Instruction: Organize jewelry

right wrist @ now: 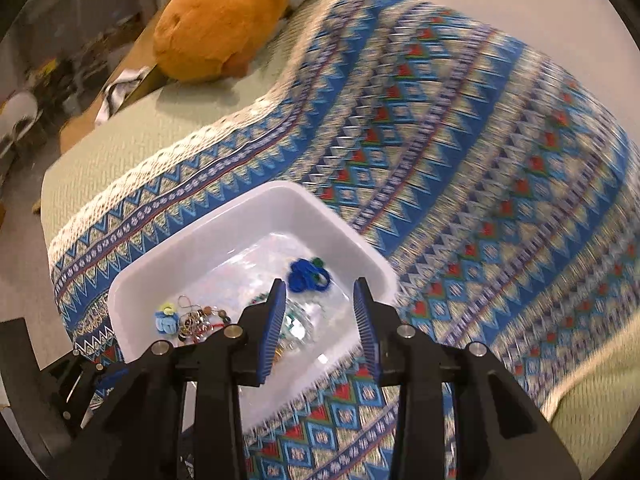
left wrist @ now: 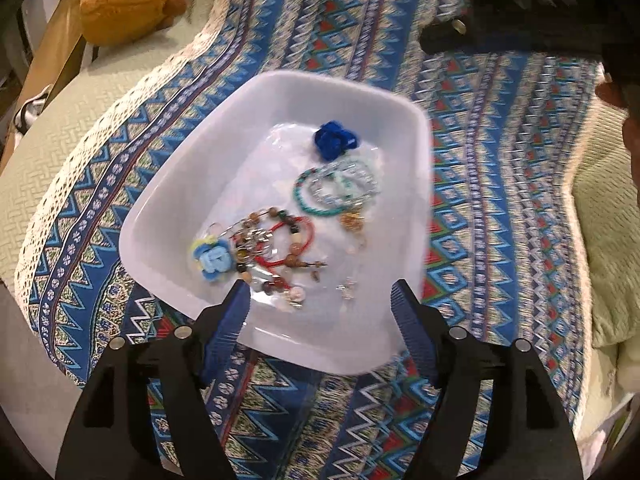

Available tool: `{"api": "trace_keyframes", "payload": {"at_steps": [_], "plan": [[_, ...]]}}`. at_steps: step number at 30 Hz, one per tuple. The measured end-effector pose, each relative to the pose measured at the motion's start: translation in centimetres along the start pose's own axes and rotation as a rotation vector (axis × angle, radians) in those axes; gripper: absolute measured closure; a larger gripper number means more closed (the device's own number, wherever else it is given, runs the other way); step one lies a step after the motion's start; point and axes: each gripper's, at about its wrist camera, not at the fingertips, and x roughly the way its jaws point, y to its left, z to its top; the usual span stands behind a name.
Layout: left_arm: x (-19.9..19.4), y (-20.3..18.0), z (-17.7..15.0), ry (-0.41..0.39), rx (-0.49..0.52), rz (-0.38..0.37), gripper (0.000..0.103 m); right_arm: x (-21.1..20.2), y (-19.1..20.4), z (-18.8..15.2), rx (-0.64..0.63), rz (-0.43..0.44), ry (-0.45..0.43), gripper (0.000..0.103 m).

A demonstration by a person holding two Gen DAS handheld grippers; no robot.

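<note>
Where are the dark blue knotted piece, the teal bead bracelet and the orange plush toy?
dark blue knotted piece (left wrist: 334, 139), left wrist view, its centre.
teal bead bracelet (left wrist: 301, 200), left wrist view, its left curve.
orange plush toy (right wrist: 224, 24), right wrist view, its body.

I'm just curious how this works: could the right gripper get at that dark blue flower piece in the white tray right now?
Probably yes. The right gripper is open above the white tray, and the blue flower piece lies uncovered just beyond its fingers, apart from the tangled bracelets.
</note>
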Motion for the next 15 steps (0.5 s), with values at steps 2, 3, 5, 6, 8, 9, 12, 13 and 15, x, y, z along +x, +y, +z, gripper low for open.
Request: {"api": "trace_keyframes", "payload": {"at_steps": [2,3,5,6,8,9,12,13,15], "plan": [[-1.0,-0.8,-0.5,-0.024,0.024,-0.01,0.021,-2.0,-1.2,-2.3,0.065,-0.099,0.012,0.026],[-1.6,-1.3,-0.9,-0.047,0.04,-0.011,0.017,-2.7,-1.7,-3.7,0.09,-0.127,0.024,0.026],[-2.7,-2.5,-1.9,-0.086,0.068,-0.015,0.011,-4.2,-2.2,-6.7,0.139,-0.171,0.024,0.026],[-3.0,-2.8,-2.3,-0.095,0.079,-0.021,0.01,-4.7,-2.4,-8.0,0.16,-0.193,0.024,0.026],[-3.7,-4.0,-3.5,-0.109,0.115,-0.039,0.007,-5.9,-2.9,-11.1,0.225,-0.215,0.031,0.024],[-4.1,-4.7,-4.4,-0.115,0.146,-0.049,0.006,-6.5,-3.3,-13.2,0.279,-0.219,0.04,0.02],[-4.7,-6.3,-6.7,-0.133,0.21,-0.053,0.006,-7.7,-3.8,-19.0,0.407,-0.255,0.078,0.019],[-4.7,-6.8,-7.5,-0.13,0.223,-0.055,0.006,-8.0,-3.9,-21.1,0.446,-0.269,0.096,0.019],[-4.4,-7.1,-8.7,-0.108,0.229,-0.07,0.006,-8.3,-4.0,-24.2,0.509,-0.283,0.118,0.019]]}}
